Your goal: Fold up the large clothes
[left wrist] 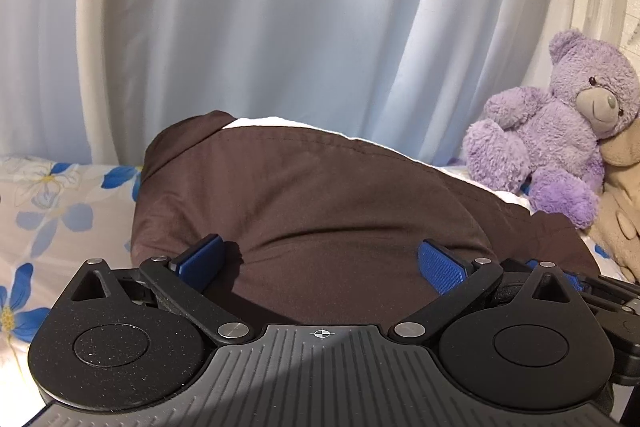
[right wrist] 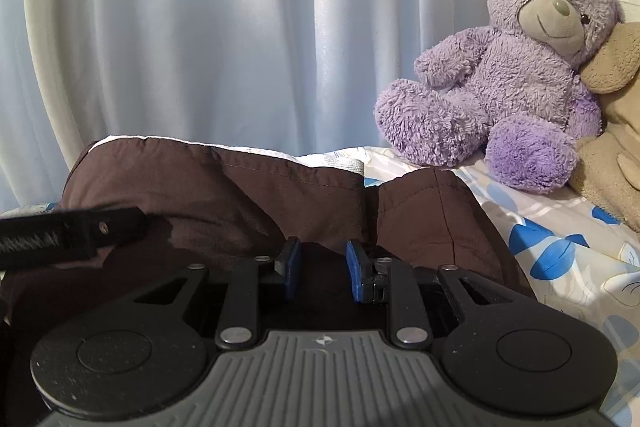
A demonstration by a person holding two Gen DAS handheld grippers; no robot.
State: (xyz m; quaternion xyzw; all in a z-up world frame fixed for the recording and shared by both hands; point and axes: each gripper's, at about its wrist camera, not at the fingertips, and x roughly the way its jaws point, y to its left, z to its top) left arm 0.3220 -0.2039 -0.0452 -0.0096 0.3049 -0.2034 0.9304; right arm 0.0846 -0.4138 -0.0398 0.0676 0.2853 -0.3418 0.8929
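Both tools tilt downward over the bed (left wrist: 60,211), side by side. The left tongs (left wrist: 320,263) stand wide open, their 2 blue pads (left wrist: 442,267) spread far apart just above or on the brown garment (left wrist: 320,195); nothing is pinched between them. The right tongs (right wrist: 322,267) are narrowed to a small gap, pads parallel, with brown cloth directly below and ahead of them; whether a fold is caught between the pads cannot be told. In the right wrist view, part of the left tool juts in from the left edge, low over the cloth.

The brown garment (right wrist: 240,195) lies on the floral bedsheet (right wrist: 560,247), its long axis running left to right across both views, parallel to the pale curtain (left wrist: 280,19) behind. It is plain dark brown woven fabric with stitched seams, bunched and folded over itself, showing a white lining (right wrist: 120,139) along the far edge and a vertical crease or split just right of centre in the right wrist view.

A purple teddy bear (right wrist: 512,67) sits at the right, leaning against a tan plush toy (right wrist: 616,131), apart from the garment.
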